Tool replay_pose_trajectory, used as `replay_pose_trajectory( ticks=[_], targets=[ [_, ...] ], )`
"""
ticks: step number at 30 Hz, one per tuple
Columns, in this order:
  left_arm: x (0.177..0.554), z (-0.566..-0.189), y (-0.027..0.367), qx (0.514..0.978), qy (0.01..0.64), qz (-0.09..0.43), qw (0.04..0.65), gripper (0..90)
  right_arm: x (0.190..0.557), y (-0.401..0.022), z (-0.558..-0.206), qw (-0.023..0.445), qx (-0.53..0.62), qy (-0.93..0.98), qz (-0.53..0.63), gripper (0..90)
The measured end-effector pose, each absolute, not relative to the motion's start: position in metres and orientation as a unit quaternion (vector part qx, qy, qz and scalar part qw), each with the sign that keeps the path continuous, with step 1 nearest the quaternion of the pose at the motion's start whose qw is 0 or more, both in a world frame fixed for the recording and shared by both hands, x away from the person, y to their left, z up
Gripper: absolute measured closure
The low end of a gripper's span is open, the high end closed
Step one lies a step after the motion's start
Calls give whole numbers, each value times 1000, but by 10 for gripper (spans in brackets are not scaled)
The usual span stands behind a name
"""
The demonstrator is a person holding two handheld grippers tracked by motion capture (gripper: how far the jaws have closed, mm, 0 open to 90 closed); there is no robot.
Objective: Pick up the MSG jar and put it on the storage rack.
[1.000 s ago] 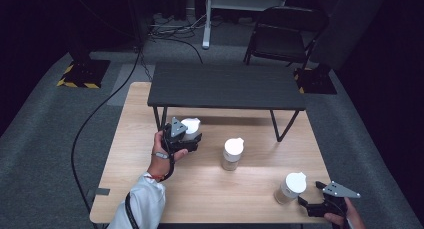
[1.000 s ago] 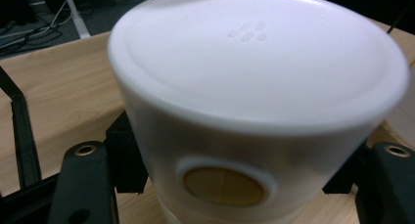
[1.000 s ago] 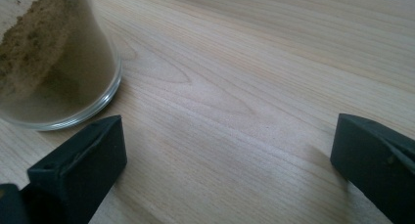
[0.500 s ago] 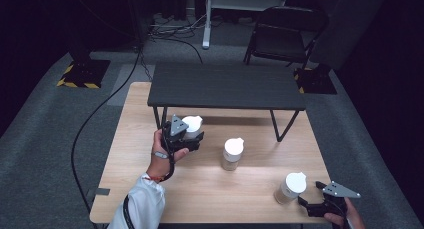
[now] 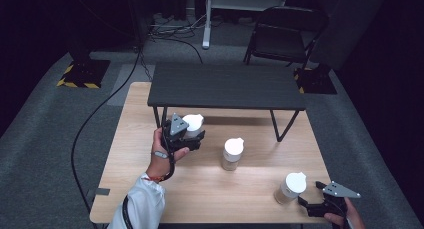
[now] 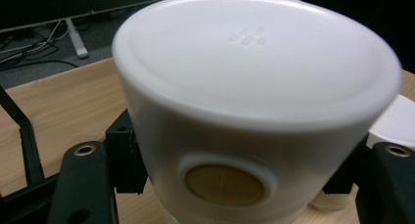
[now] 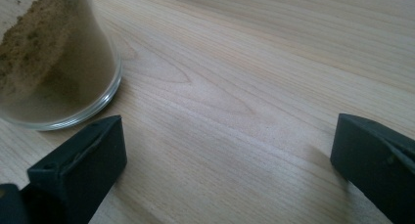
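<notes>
While clamped on white-lidded jar (image 5: 193,123), left hand-held gripper (image 5: 186,134) raised, tilted; right hand-held gripper (image 5: 320,206) open, low.

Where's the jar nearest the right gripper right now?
In the high view the jar stands at the table's near right corner, just left of the open right gripper, apart from it.

1. A jar (image 5: 192,124) sits between the left tongs (image 5: 192,134), above the counter (image 5: 125,139).
2. A second jar (image 5: 232,154) stands right of them.
3. A third jar (image 5: 290,187) stands just left of the right tongs (image 5: 307,205).
</notes>
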State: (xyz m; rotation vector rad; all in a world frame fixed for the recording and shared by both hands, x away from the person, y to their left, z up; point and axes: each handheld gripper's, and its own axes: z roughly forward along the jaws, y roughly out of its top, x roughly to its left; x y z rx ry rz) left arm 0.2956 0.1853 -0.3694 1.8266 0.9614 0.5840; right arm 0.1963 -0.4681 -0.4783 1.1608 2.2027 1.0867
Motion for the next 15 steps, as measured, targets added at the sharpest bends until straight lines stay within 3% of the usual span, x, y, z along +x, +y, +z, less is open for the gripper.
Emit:
replay_pose_trajectory(
  ticks=[15],
  targets=[
    [295, -335, 189, 730, 389, 249, 504, 297, 196, -468, -478, 211, 418, 793, 391, 0]
  ],
)
